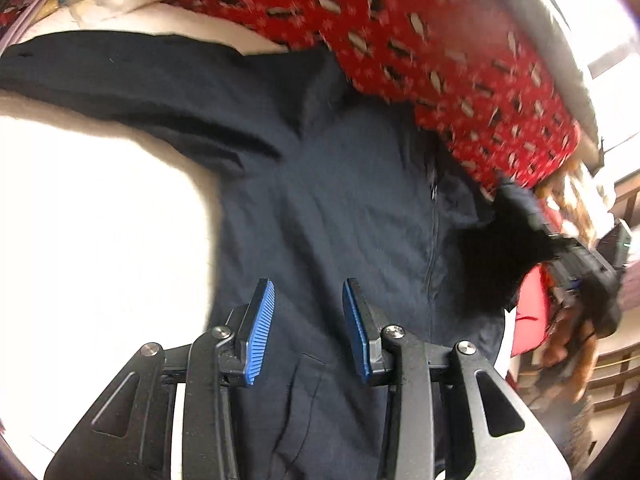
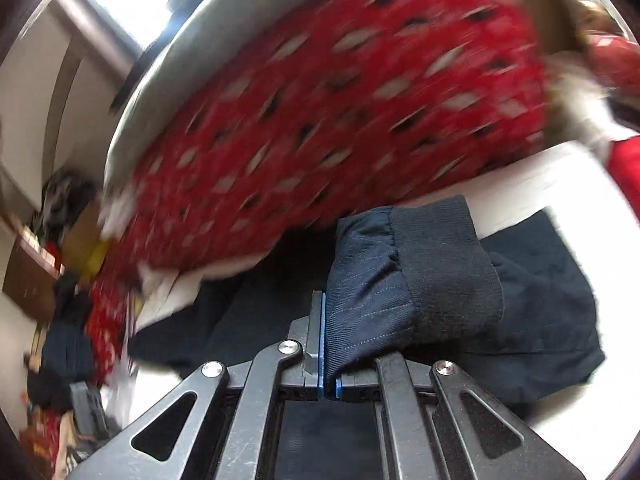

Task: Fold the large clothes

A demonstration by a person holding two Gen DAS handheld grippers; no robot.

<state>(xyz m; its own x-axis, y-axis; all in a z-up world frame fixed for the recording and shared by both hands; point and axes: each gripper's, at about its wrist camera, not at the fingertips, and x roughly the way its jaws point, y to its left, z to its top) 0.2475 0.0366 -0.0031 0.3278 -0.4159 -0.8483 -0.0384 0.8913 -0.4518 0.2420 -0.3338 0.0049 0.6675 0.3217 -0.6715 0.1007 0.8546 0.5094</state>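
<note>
Jacket (image 1: 328, 200), dark blue, lies spread on a white surface (image 1: 100, 220). Close up, the left gripper (image 1: 308, 320) hangs over it with its blue pads (image 1: 260, 332) wide apart and nothing between them. The right gripper (image 2: 325, 340) is pinched tight on the sleeve by the cuff (image 2: 444, 264). Farther back lies a red patterned cloth (image 2: 320, 120).

Two wrist fisheyes, both close over the same dark jacket.

The left view looks past its blue pads (image 1: 260, 320) along the navy jacket (image 1: 340, 200); the right sits nearer the cuff (image 2: 440, 272). Both share the red patterned fabric (image 1: 440, 40) across the upper frame.
</note>
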